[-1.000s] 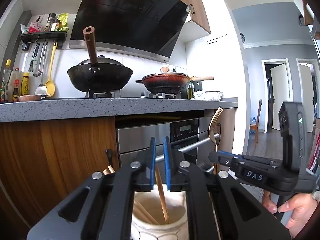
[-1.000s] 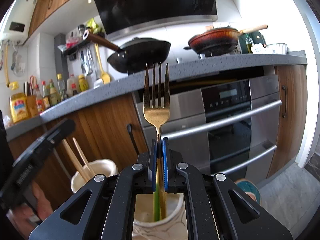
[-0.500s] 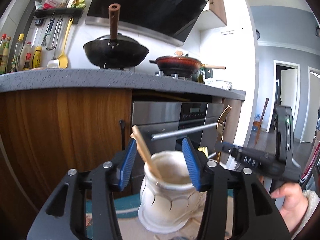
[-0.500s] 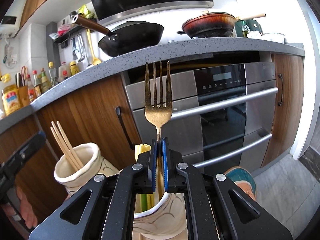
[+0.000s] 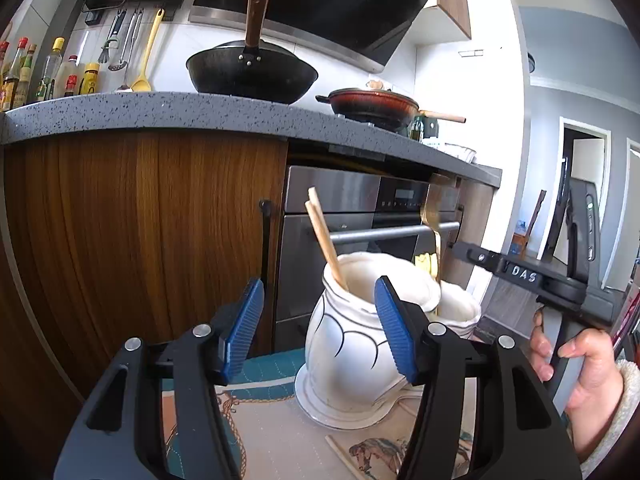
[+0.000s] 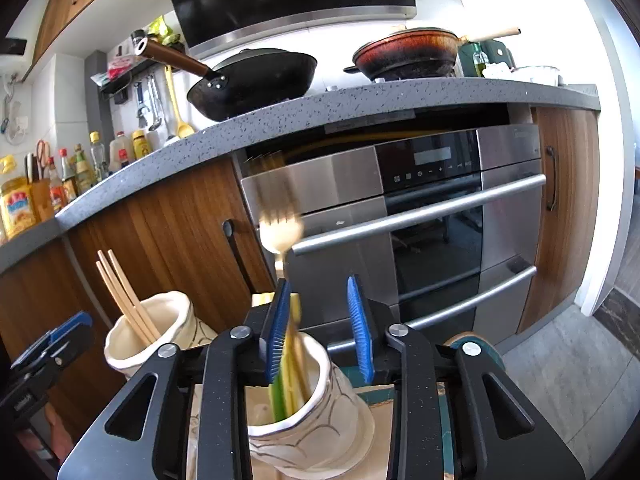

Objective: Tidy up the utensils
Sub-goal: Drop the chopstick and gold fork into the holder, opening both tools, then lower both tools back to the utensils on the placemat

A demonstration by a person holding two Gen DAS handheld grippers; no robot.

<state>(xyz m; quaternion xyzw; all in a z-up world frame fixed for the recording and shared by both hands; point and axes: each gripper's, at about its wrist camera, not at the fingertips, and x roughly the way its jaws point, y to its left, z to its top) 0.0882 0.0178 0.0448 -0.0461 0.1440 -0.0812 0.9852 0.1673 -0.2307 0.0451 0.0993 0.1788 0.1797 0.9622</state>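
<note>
1. Nearest in the right wrist view, the right gripper (image 6: 320, 328) is seen with its jaws parted and nothing held between them, directly above the fork jar (image 6: 308, 412).
2. The gold fork (image 6: 282, 232), blurred, is seen standing in the fork jar with its handle close to one blue pad (image 6: 278, 332); whether it touches that pad cannot be told. A green utensil (image 6: 277, 396) stands in the same jar.
3. The left gripper (image 5: 320, 328) is likewise open and empty, just in front of the chopstick jar (image 5: 352, 344), which stands left of the fork jar.
4. The chopsticks (image 5: 324, 236) are seen leaning in the chopstick jar; another stick (image 5: 340, 450) lies on the mat (image 5: 272, 432) in front of it.
5. Risk is judged as follows: if the right gripper is drawn away crookedly, the fork handle may be snagged and the fork jar tipped.
6. Behind the fork jar, the oven (image 6: 440, 232) is seen under the tabletop (image 6: 360, 104).
</note>
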